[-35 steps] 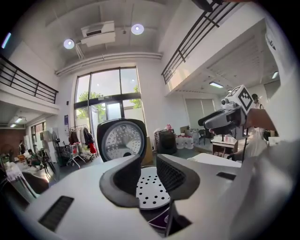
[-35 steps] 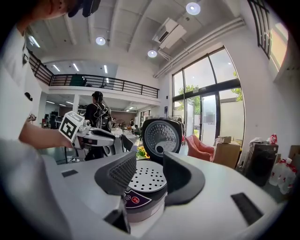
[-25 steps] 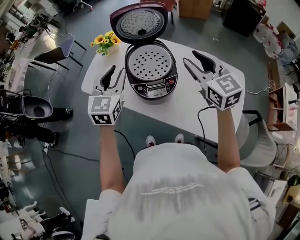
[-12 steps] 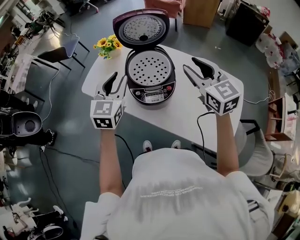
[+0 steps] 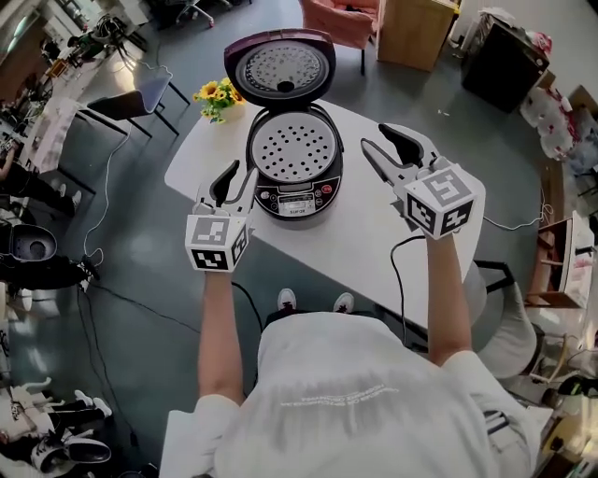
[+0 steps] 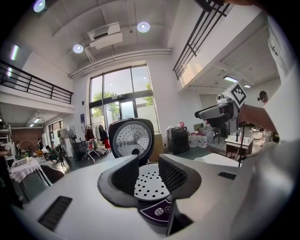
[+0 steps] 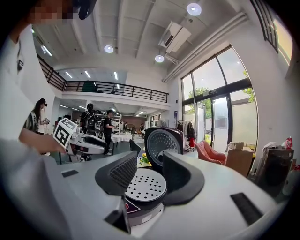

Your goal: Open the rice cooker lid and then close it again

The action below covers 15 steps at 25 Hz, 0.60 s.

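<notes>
Both tongs stand open and empty as we hold them over the near half of the white, round-cornered counter (image 5: 374, 233). Our left tongs (image 5: 239, 171) hover just left of the dark maroon rice cooker (image 5: 294, 187), jaws a modest way apart with nothing between the pads. In the left gripper view the cooker shows through the gap, but it sits beyond the tips and does not touch them. Our right tongs (image 5: 374, 136) hang to the cooker's right, a little farther from it, with the jaws spread wider. The right gripper view shows the same: the pads are clear of everything, and the cooker is framed past them.

The rice cooker sits on the counter between our two tongs, toward the far edge, and neither touches it. Its round maroon lid (image 5: 278, 65) is raised and stands upright at the back on its hinge. The lid's silvery dotted inner plate faces us, with a dark round vent near the lower middle. A silvery perforated steaming tray (image 5: 294, 147) lies level in the open pot mouth. The cooker's control panel (image 5: 295, 202), with a pale display and small buttons, faces our body.

A small bunch of yellow flowers (image 5: 217, 93) stands at the counter's far left corner, just beside the raised lid. Past the counter we see a pink armchair (image 5: 338, 19) and a light wooden cabinet (image 5: 416, 33) on the grey floor (image 5: 140, 252).
</notes>
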Each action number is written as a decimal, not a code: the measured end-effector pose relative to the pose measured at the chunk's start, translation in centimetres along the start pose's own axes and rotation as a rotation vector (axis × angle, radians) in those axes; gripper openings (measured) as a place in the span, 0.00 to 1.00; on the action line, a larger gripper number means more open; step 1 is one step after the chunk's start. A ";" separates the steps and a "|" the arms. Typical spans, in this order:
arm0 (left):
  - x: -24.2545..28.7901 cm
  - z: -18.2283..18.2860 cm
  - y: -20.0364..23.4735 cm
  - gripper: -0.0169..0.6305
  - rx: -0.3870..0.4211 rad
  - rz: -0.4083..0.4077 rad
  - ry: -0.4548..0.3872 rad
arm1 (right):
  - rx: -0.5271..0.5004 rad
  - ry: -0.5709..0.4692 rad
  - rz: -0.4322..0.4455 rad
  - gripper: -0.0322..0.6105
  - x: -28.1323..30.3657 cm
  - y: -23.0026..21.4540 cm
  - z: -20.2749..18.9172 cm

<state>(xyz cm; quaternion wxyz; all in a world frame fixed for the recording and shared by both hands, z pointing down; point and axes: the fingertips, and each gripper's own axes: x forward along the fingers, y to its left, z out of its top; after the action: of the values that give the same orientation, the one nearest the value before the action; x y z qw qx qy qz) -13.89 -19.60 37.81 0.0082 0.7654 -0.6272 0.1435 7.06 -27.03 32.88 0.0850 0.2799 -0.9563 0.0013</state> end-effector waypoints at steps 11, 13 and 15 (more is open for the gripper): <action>-0.6 0.8 -0.3 0.25 0.024 0.043 0.005 | 0.057 -0.033 0.090 0.34 2.0 -1.1 -0.6; -0.1 1.8 0.8 0.25 0.004 0.044 -0.024 | 0.054 -0.037 0.088 0.34 2.4 -1.3 -0.2; 0.8 2.7 2.2 0.25 -0.020 0.048 -0.055 | 0.046 -0.036 0.079 0.34 2.9 -1.7 0.2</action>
<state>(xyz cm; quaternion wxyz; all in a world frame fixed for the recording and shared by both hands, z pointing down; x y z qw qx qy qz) -15.33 -21.32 35.01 -0.0050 0.7538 -0.6467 0.1163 5.53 -29.98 33.06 0.0612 0.2438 -0.9677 0.0219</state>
